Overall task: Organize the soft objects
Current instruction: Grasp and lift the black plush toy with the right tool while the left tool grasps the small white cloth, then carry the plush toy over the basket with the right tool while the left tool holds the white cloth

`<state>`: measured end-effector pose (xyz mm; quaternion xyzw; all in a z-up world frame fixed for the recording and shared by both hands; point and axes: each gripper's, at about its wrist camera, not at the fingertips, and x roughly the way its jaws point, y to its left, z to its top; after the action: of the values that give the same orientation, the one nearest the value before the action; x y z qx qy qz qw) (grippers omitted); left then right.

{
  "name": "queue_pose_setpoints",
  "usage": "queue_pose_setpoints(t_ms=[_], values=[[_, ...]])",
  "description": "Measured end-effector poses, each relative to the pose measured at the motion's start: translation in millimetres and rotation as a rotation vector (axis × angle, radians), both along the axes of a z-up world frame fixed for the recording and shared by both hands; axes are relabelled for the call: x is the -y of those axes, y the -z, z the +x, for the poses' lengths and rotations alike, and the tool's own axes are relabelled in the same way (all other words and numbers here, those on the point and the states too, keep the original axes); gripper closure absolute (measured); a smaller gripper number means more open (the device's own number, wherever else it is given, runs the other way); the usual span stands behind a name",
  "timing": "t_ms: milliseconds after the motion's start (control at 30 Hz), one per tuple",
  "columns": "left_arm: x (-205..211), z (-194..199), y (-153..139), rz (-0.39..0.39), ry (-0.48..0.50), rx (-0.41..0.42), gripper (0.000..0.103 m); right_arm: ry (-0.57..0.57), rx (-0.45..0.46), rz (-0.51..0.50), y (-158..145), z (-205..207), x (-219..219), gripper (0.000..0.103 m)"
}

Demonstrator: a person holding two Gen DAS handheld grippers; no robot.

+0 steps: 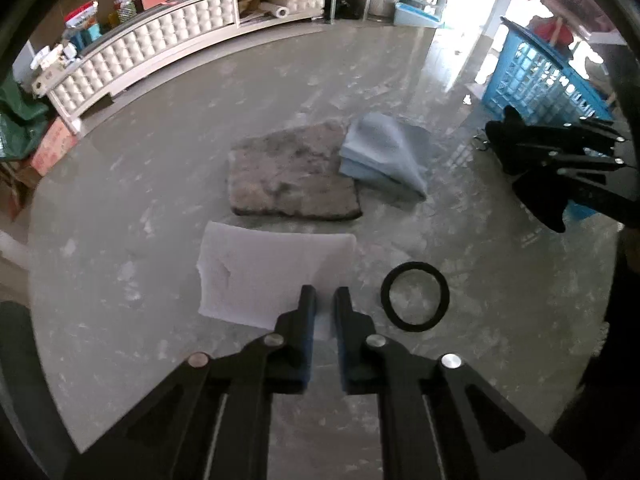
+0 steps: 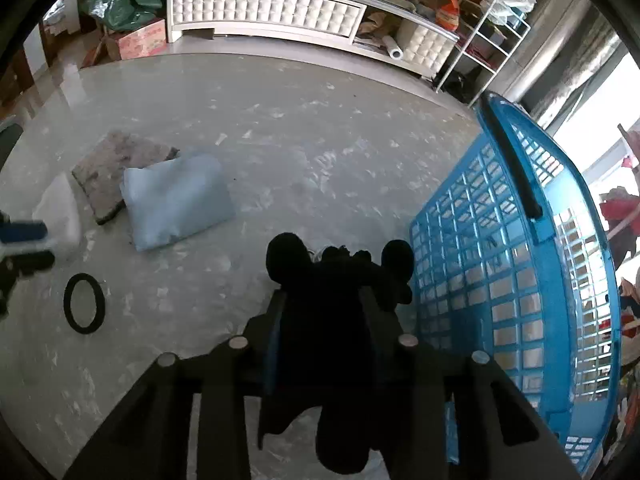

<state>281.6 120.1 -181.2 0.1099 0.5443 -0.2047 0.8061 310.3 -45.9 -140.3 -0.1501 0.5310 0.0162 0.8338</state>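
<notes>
My right gripper (image 2: 326,300) is shut on a black plush toy (image 2: 340,280) and holds it above the floor just left of the blue laundry basket (image 2: 500,264). It also shows in the left wrist view (image 1: 532,160) in front of the basket (image 1: 536,80). My left gripper (image 1: 325,294) hovers low over the near edge of a white cloth (image 1: 260,272), its jaws a narrow gap apart with nothing between them. A grey-brown mat (image 1: 292,172) and a light blue cloth (image 1: 380,152) lie beyond. In the right wrist view the blue cloth (image 2: 176,204) overlaps the mat (image 2: 116,164).
A black ring (image 1: 415,297) lies on the floor right of the white cloth; it also shows in the right wrist view (image 2: 84,309). A white tufted cabinet (image 2: 264,12) and cluttered shelves line the far wall. A cardboard box (image 1: 52,148) stands at the left.
</notes>
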Motion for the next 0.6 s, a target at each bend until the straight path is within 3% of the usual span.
queue_pose_setpoints(t_ms=[67, 300, 600], values=[[1, 0, 4, -0.003, 0.000, -0.011, 0.095, -0.016, 0.011, 0.016, -2, 0, -1, 0.088], [-12, 1, -5, -0.068, -0.047, -0.022, 0.095, -0.035, 0.014, 0.059, -9, 0, 0, 0.090], [-12, -16, -35, -0.116, -0.069, 0.024, 0.095, -0.013, -0.013, 0.136, -15, -10, 7, 0.097]])
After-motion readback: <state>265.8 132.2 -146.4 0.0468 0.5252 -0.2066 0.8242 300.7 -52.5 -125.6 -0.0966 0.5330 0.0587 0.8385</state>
